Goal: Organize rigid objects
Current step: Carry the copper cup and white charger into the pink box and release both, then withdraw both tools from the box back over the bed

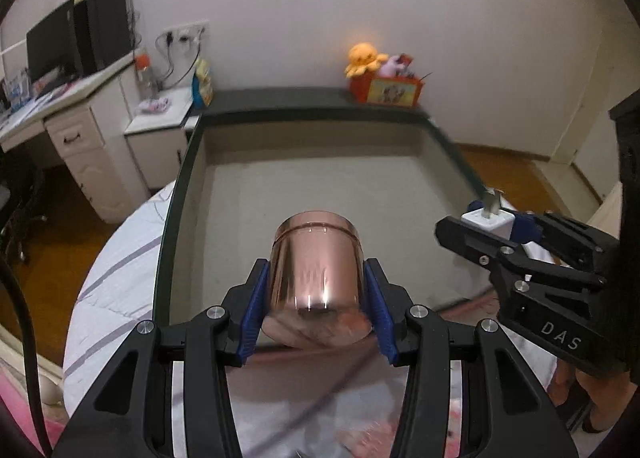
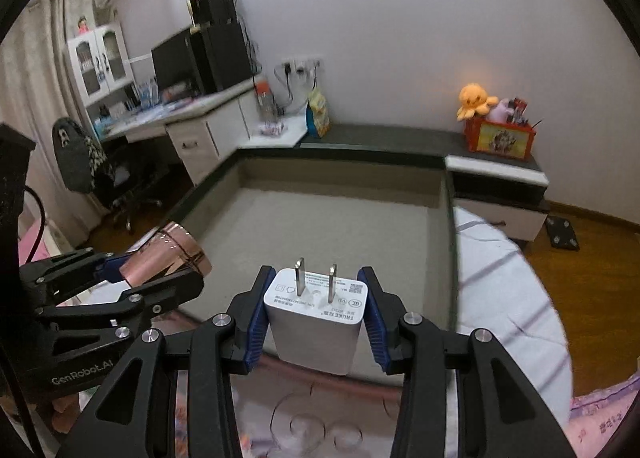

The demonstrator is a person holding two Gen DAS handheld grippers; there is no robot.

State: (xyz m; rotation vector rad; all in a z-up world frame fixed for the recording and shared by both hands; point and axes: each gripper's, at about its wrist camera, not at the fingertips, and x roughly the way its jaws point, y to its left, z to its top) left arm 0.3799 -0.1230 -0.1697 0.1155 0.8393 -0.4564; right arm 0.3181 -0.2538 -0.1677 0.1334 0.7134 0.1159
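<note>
My left gripper (image 1: 316, 290) is shut on a shiny rose-gold cylindrical tin (image 1: 316, 266), its blue pads pressing both sides; the same tin (image 2: 168, 254) shows at the left of the right wrist view. My right gripper (image 2: 316, 314) is shut on a white charger plug (image 2: 316, 318), its two metal prongs pointing away from the camera. In the left wrist view the right gripper (image 1: 496, 224) holds that plug (image 1: 486, 220) at the right. Both are held in the air over the near edge of a large grey felt box (image 1: 312, 186) with dark rims.
The box (image 2: 320, 226) lies on a bed with a striped white sheet (image 2: 512, 298). Beyond it a dark ledge carries an orange bin of plush toys (image 2: 500, 134). A white desk with a monitor (image 2: 184, 66) and an office chair (image 2: 84, 162) stand at the left.
</note>
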